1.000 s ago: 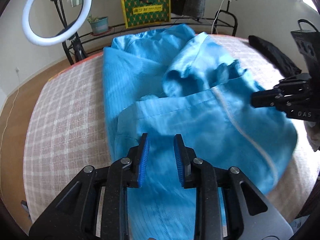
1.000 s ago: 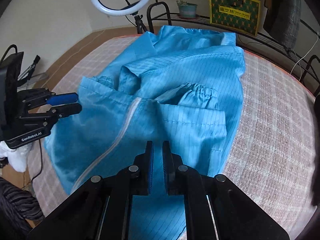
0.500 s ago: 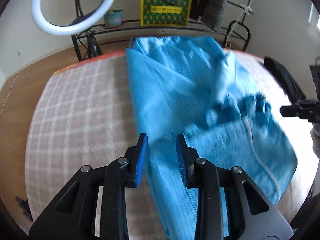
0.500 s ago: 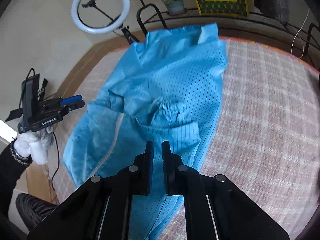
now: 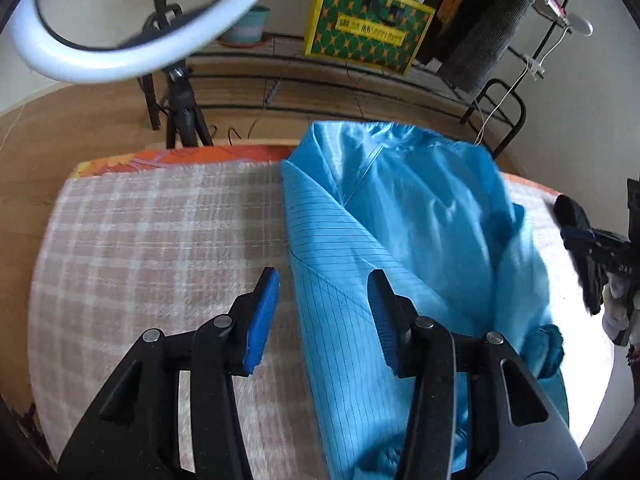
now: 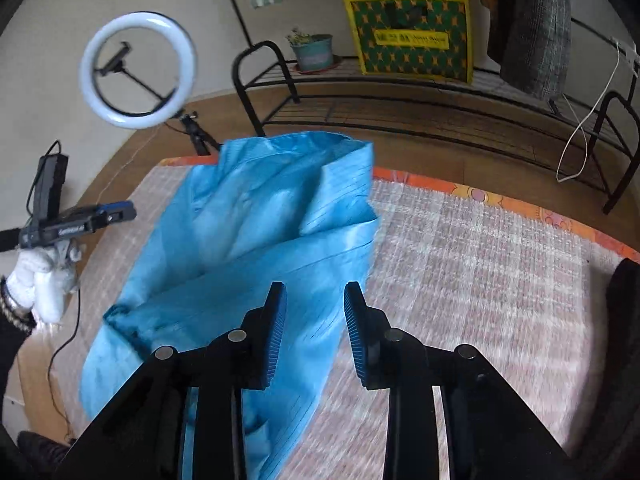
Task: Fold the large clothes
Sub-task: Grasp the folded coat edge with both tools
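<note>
A large blue striped garment [image 5: 400,220] lies lengthwise on a pink checked blanket [image 5: 160,240], its collar at the far end. My left gripper [image 5: 322,312] hovers over the garment's left folded edge. Its jaws are opening and the blue pads [image 5: 262,316] press on nothing. My right gripper [image 6: 316,320] hangs over the garment [image 6: 260,220] at its right edge, jaws also opening, with cloth below them but not pinched. In each view the other gripper shows at the side: the right gripper [image 5: 584,264], and the left gripper [image 6: 128,211] in a white-gloved hand [image 6: 44,284].
A ring light [image 6: 138,70] on a tripod stands beyond the blanket's far left corner. Behind it runs a low black metal rack [image 6: 400,92] with a yellow-green box [image 6: 408,36] and a plant pot [image 6: 314,52]. A dark object [image 5: 572,212] lies at the blanket's right edge.
Both grippers have travelled along the garment toward its collar end, and both sets of jaws have spread wider. The folded-over zipper part has dropped out of view.
</note>
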`<state>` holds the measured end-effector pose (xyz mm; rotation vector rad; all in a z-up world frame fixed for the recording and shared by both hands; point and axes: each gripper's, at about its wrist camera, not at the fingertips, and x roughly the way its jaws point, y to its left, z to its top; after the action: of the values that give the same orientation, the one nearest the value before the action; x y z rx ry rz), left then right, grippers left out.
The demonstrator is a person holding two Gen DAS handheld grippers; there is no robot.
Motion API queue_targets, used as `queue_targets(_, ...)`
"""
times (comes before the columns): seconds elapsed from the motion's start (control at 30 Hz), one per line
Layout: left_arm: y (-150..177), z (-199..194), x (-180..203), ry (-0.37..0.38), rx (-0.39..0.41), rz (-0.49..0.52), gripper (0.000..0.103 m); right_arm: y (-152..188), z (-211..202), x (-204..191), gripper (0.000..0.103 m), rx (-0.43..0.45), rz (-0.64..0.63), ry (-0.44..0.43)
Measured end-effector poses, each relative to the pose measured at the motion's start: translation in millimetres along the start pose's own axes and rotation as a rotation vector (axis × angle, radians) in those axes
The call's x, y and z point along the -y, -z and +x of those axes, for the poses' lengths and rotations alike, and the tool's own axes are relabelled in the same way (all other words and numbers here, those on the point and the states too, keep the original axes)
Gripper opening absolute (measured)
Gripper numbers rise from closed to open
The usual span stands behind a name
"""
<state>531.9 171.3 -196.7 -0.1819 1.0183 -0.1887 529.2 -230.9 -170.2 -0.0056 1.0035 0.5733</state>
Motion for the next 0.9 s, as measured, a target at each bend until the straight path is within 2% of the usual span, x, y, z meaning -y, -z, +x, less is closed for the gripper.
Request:
queue_targets(0.07, -2, 16, 3, -0.021, -0.007, 0.022, 0.047, -9, 22, 11, 0.028, -0.01, 0.012, 0.026)
queue_targets(0.2, -9, 52, 6, -0.039, -0.036, 0.045, 0.047, -17, 58, 22, 0.028, -0.014, 0.045, -0.005)
queue_targets(0.33, -17, 73, 9, -0.037, -0.042, 0.052, 0.047, -21, 83, 13, 0.028, -0.035, -0.019, 0.023)
queue_targets(0.4, -24, 77, 8, -0.018, -0.026, 0.037, 0.053, -22, 87, 11, 0.028, -0.025, -0.053, 0.024)
queue_targets(0.67, -46, 90, 1, 0.046, 0.012, -0.038, 0.054, -37, 102, 30, 0.028, 0.006, 0.042, -0.095)
queue_targets(0.73, -48, 92, 2, 0.04, 0.013, -0.035, 0.035, -40, 105, 27, 0.028, 0.007, 0.029, -0.104)
queue_targets(0.77, -51, 95, 4, 0.031, 0.011, -0.028, 0.018, -41, 106, 25, 0.028, 0.006, 0.024, -0.113)
queue_targets(0.8, -52, 96, 6, 0.024, 0.008, -0.019, 0.008, -42, 107, 24, 0.017, 0.005, 0.021, -0.119)
queue_targets(0.83, -52, 96, 7, 0.025, 0.013, -0.012, 0.005, -42, 109, 23, 0.003, -0.002, 0.019, -0.124)
queue_targets(0.9, -52, 91, 12, 0.032, 0.042, 0.004, 0.003, -43, 108, 20, 0.002, 0.003, 0.015, -0.104)
